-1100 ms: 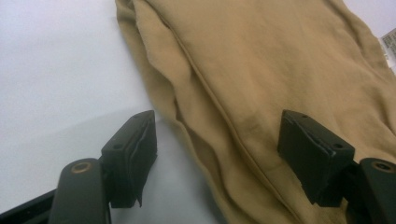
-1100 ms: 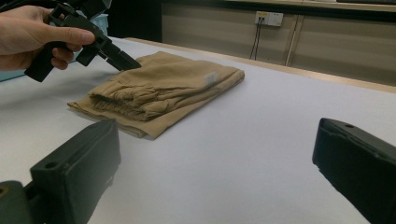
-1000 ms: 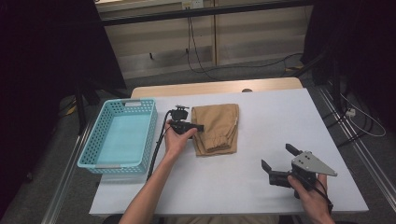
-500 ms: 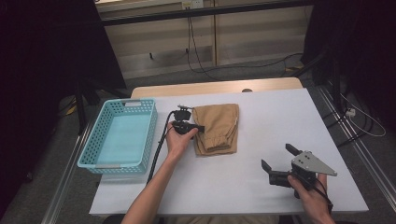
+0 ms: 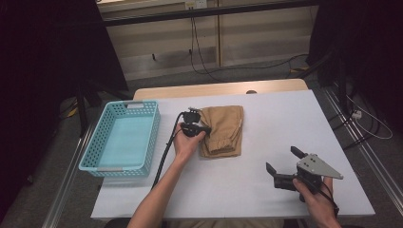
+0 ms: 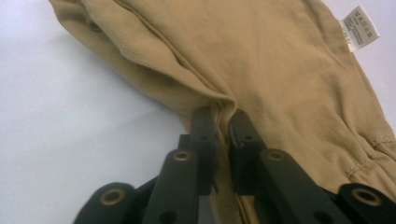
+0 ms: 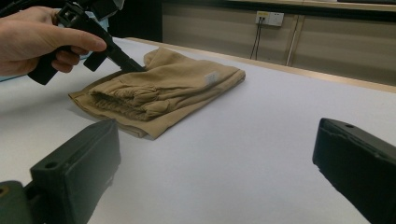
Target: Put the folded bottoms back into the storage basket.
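A folded tan garment lies on the white table, left of centre. My left gripper is at its left edge, and its jaws have just been closing. In the left gripper view the left gripper is shut on a fold of the tan garment, with the cloth bunched between the pads. A white label sits on the cloth farther off. My right gripper hovers near the front right of the table, open and holding nothing. Past the open right gripper, the tan garment and the left gripper are in sight.
A light blue plastic basket stands at the table's left side, next to the left hand. The left gripper's black cable trails back along the forearm. Bare white tabletop lies between the garment and the right gripper.
The left gripper's jaws have closed onto the garment's left edge. Both hands have stayed about where they were.
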`<move>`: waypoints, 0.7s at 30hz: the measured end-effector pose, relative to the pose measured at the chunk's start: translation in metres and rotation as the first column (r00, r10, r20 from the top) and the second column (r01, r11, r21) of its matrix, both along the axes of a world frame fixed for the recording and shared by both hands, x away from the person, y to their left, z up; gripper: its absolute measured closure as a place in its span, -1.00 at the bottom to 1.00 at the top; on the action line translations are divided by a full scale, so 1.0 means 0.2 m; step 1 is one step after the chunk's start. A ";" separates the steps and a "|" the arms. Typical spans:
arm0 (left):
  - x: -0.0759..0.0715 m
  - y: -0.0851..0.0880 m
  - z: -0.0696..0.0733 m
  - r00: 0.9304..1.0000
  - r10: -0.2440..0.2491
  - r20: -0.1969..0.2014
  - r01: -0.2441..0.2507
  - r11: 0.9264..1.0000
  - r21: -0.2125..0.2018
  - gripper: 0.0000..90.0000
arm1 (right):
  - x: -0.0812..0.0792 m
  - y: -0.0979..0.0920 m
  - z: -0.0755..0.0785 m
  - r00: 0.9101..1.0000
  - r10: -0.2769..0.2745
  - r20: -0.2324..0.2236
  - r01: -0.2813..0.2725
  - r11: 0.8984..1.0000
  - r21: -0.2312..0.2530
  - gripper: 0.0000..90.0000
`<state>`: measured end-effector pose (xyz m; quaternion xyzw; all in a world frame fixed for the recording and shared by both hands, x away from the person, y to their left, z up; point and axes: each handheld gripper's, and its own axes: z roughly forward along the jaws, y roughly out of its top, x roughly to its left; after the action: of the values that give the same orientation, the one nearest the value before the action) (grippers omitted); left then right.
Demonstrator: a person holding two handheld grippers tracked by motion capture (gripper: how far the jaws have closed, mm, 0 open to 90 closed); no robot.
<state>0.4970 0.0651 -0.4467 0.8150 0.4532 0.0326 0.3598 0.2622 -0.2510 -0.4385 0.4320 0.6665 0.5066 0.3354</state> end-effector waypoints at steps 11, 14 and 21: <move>0.01 0.05 0.01 0.999 0.026 -0.027 -0.028 0.995 -0.094 0.89 | 0.00 0.00 0.00 1.000 -0.001 0.001 0.001 1.000 0.001 -0.98; 0.01 0.06 0.03 0.999 0.024 -0.022 -0.027 0.993 -0.114 0.89 | 0.00 0.00 0.00 1.000 -0.001 0.002 0.001 1.000 0.002 -0.98; 0.00 0.07 0.09 1.000 0.023 0.016 -0.020 0.989 -0.145 0.90 | 0.00 0.00 0.00 1.000 -0.001 0.001 0.001 1.000 0.001 -0.98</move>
<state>0.4970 0.0794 -0.4281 0.7814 0.4598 0.0107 0.4217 0.2617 -0.2510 -0.4383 0.4325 0.6657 0.5070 0.3358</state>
